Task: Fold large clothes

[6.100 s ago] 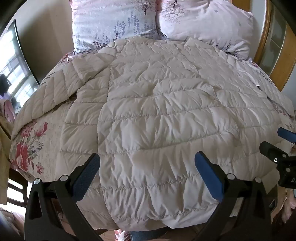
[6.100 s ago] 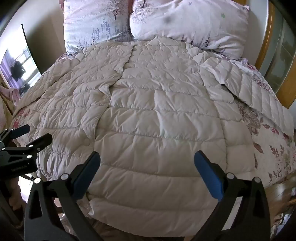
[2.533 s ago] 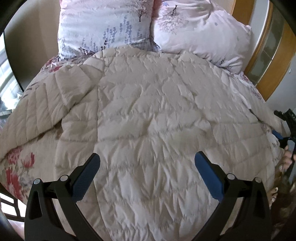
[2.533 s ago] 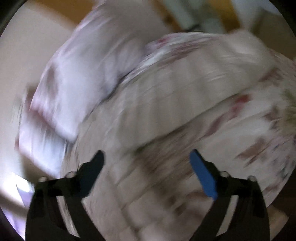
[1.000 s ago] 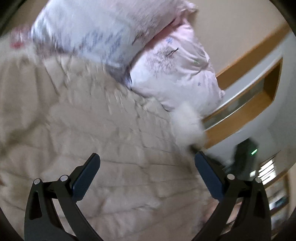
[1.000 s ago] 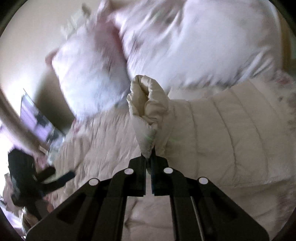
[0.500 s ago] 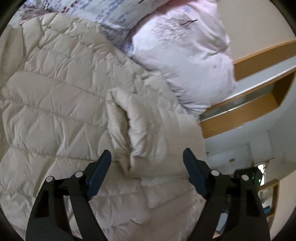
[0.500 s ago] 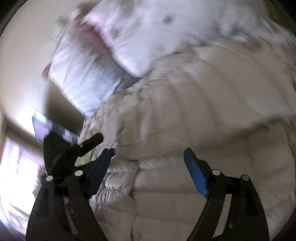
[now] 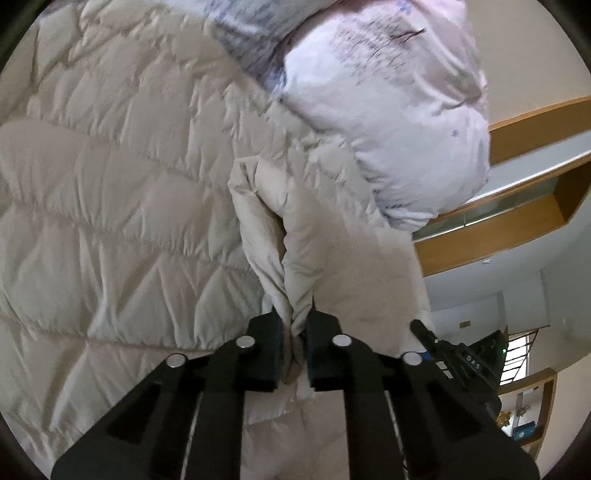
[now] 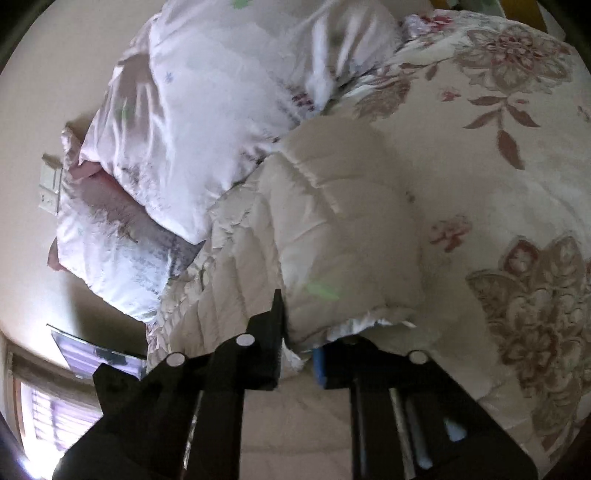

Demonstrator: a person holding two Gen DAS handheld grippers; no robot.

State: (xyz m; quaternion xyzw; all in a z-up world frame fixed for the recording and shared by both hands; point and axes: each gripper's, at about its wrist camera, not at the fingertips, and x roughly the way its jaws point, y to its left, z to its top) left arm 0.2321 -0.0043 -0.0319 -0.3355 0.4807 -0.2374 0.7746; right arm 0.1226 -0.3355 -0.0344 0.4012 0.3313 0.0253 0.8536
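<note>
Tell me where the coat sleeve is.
In the left wrist view, the sleeve is centre frame, pinched in the left gripper, below the pillow.

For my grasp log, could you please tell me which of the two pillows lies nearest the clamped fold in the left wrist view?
The plain white pillow with sparse small prints; it sits directly above the coat fold held by the left tool. The pillow with blue floral print lies farther, toward the upper edge.

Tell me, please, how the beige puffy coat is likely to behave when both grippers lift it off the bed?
The coat will probably sag: the sleeve bunches limply in the left gripper. It looks light for its bulk, being puffy and quilted. The smooth shell may slip; the right gripper seems to pinch only a thin edge.
</note>
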